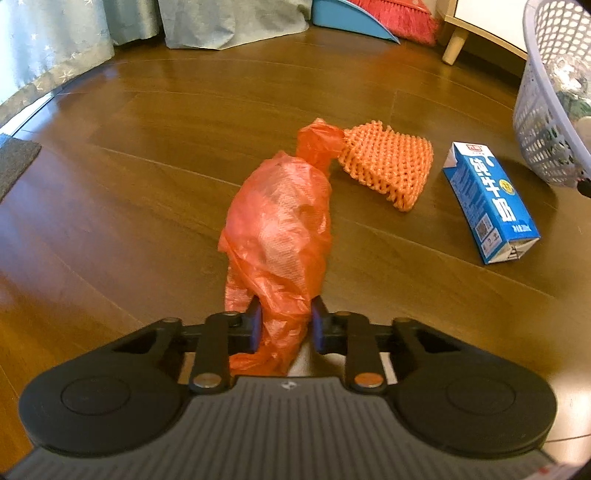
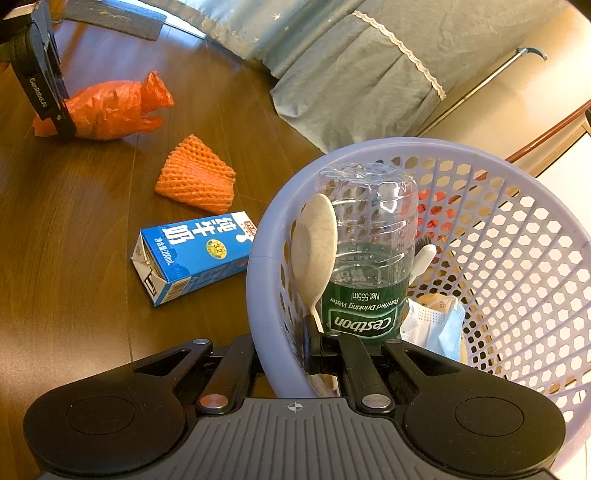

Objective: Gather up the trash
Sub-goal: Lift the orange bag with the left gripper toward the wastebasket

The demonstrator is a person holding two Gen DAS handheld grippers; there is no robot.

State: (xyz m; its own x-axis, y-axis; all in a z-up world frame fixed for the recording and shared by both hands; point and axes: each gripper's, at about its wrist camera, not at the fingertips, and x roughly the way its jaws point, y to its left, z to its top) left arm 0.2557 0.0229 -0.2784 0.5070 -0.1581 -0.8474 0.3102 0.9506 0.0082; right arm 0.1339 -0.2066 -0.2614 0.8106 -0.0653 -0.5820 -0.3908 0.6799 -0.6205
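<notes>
A crumpled orange plastic bag [image 1: 280, 221] lies on the wooden floor, its near end pinched between the blue pads of my left gripper [image 1: 286, 325]. In the right wrist view the left gripper [image 2: 55, 110] stands over the same bag [image 2: 107, 107]. Beyond it lie an orange foam net [image 1: 388, 162] and a blue milk carton [image 1: 487, 199]. My right gripper [image 2: 284, 347] is shut on the rim of a lilac mesh basket [image 2: 517, 240]. The basket holds a water bottle [image 2: 369, 258], a pale spoon [image 2: 314, 243] and a face mask [image 2: 436, 325].
Grey-blue bedding [image 2: 351, 74] hangs to the floor behind the trash. A blue dustpan [image 1: 351, 18] and red broom [image 1: 402, 18] lean at the far wall beside a furniture leg [image 1: 454, 48]. A dark mat [image 1: 14, 162] lies at the left.
</notes>
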